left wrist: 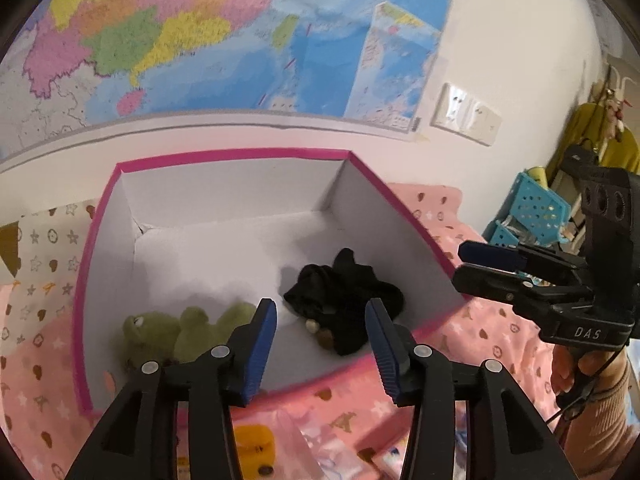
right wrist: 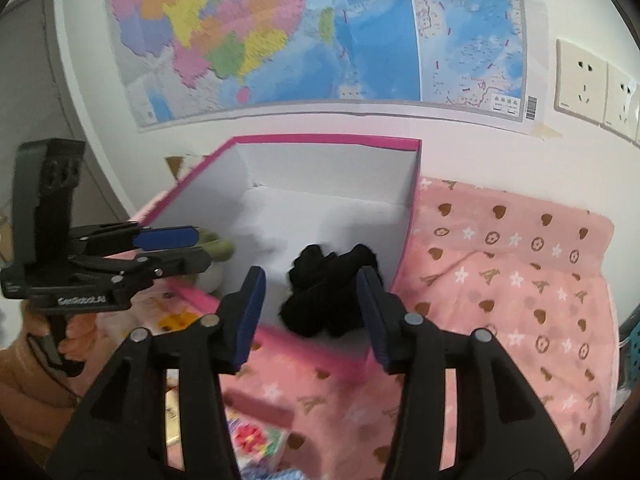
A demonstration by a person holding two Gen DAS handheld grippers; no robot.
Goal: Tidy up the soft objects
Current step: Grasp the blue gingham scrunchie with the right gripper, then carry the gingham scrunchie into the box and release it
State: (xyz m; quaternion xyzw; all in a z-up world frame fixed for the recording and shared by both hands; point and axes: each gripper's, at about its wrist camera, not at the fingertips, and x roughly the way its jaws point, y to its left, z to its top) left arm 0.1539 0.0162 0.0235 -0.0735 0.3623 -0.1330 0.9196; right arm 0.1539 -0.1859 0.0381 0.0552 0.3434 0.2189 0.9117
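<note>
**2 open grippers above the pink box**

Both grippers tilt downward toward a pink-rimmed box (left wrist: 236, 155) with white inner walls, standing on a pink patterned bedspread (right wrist: 520, 280) below a wall map (left wrist: 180, 32). The left gripper (left wrist: 322, 344) has its blue-padded jaws partly apart and holds nothing; the right gripper (right wrist: 310, 312) is likewise partly apart and empty. A hand (left wrist: 576, 368) grips the right gripper's handle at the edge of the left view.

A bundle of black cloth (left wrist: 344, 300) lies on the box floor near its right wall, clear of both sets of pads. A green plush frog (left wrist: 176, 332) lies in the near left corner.

The left view shows the frog's face and body; in the right view the left gripper covers most of it. Only the right view shows a door at far left. Only the left view shows a blue perforated basket (left wrist: 536, 204).
</note>
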